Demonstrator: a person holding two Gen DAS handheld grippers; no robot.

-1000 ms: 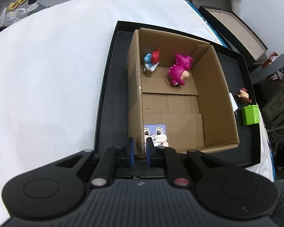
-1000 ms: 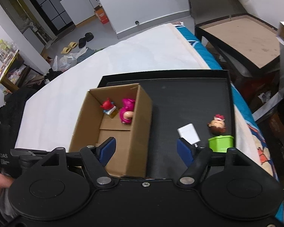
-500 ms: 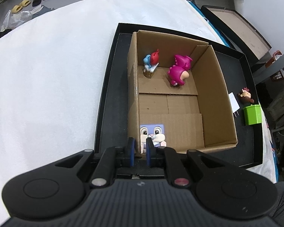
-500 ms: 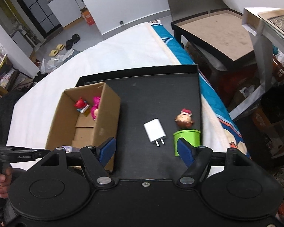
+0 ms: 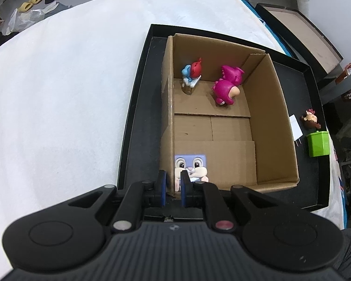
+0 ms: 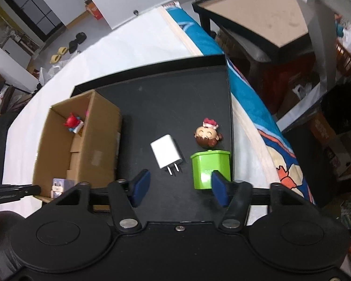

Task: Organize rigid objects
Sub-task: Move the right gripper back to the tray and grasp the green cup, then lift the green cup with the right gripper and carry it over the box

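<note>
Right hand-held gripper swings toward the loose items while the left lowers the rabbit block into the box.

Over the last second the right hand-held gripper (image 6: 179, 188) has moved off the cardboard box (image 5: 272, 126) and now hovers, jaws wide and empty, above the white charger (image 6: 166, 151) and green container (image 6: 210, 167) on the black tray (image 6: 166, 93); the brown-haired figurine (image 6: 207, 133) lies just beyond. The left hand-held gripper (image 5: 173, 188) stays nearly closed on the rabbit block (image 5: 191, 167) at the box's near left corner, apart from the red-and-blue figure (image 5: 191, 75) and pink dinosaur (image 5: 227, 86). Judging by this, three items remain to box.
</note>
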